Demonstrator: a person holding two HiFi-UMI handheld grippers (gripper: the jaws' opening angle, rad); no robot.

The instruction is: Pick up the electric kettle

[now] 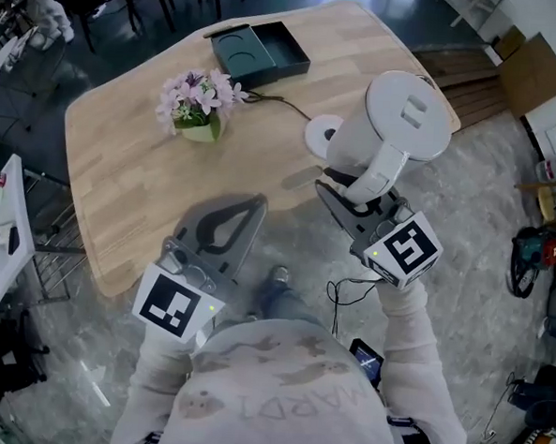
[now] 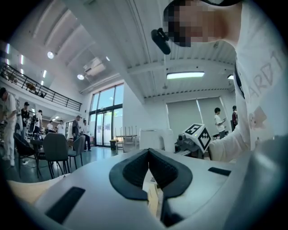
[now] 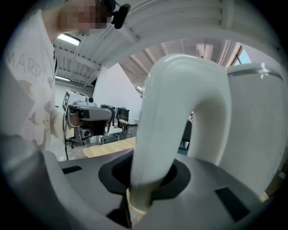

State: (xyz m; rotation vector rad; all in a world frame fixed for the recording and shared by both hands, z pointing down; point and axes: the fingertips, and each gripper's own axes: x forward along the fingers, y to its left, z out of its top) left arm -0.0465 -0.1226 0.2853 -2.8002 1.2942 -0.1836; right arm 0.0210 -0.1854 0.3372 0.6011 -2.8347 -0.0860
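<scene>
Two grippers show. Right gripper (image 1: 344, 194) clamps its jaws on the white handle (image 3: 157, 134) of the electric kettle (image 1: 397, 120), held above the wooden table (image 1: 131, 170) edge, near its round base (image 1: 318, 134). Left gripper (image 1: 229, 221) has its jaws together, empty.

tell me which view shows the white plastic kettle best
Head view: the white plastic kettle shows whole, from above. Right gripper view has mostly its handle, close; left gripper view, a small distant shape.
</scene>
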